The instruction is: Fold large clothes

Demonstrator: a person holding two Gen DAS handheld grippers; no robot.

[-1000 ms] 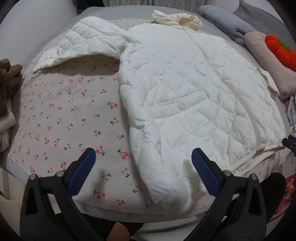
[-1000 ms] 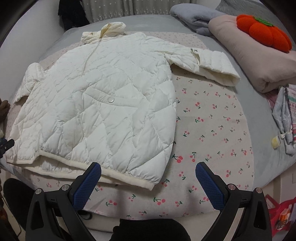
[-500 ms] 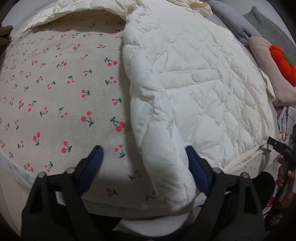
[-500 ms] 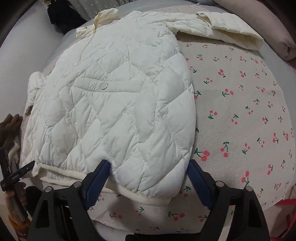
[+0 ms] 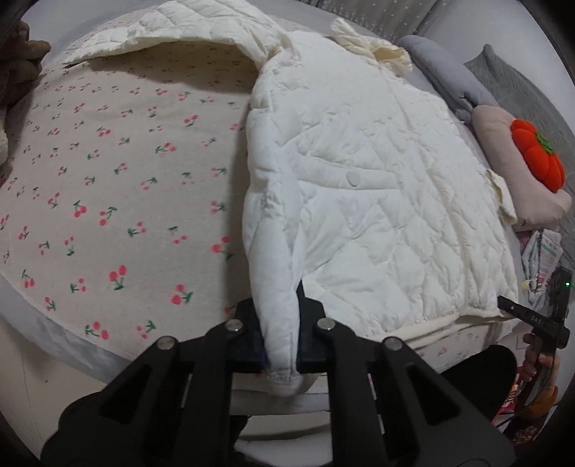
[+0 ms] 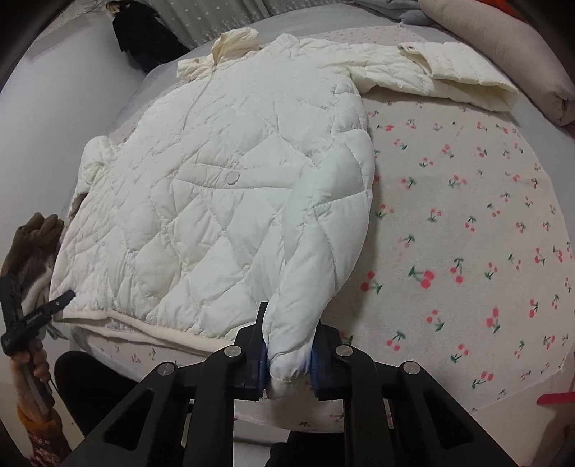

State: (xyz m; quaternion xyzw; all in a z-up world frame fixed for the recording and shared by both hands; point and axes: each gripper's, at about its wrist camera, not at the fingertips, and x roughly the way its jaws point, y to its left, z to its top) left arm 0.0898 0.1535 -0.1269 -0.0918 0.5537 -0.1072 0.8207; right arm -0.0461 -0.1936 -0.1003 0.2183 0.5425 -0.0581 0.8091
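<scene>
A white quilted jacket (image 5: 377,172) lies front up on a cherry-print sheet (image 5: 107,186), collar far, hem near. My left gripper (image 5: 280,345) is shut on the jacket's left hem corner at the sheet's near edge. In the right wrist view, my right gripper (image 6: 287,355) is shut on the jacket's (image 6: 222,186) right hem corner, which is pinched into a bunched fold. One sleeve (image 5: 172,28) stretches to the far left, the other sleeve (image 6: 442,72) to the far right. The other gripper's tip shows at the frame edge in each view.
A pink rolled blanket (image 5: 503,143) with an orange pumpkin cushion (image 5: 535,158) and grey folded bedding (image 5: 449,79) lie at the far right. Brown fabric (image 5: 18,64) sits at the left edge. A dark garment (image 6: 143,39) lies beyond the collar. The cherry sheet (image 6: 467,215) extends right.
Both grippers moved in to the hem and closed: a second ago they were open above the bed's near edge, now each pinches a lower corner of the jacket.
</scene>
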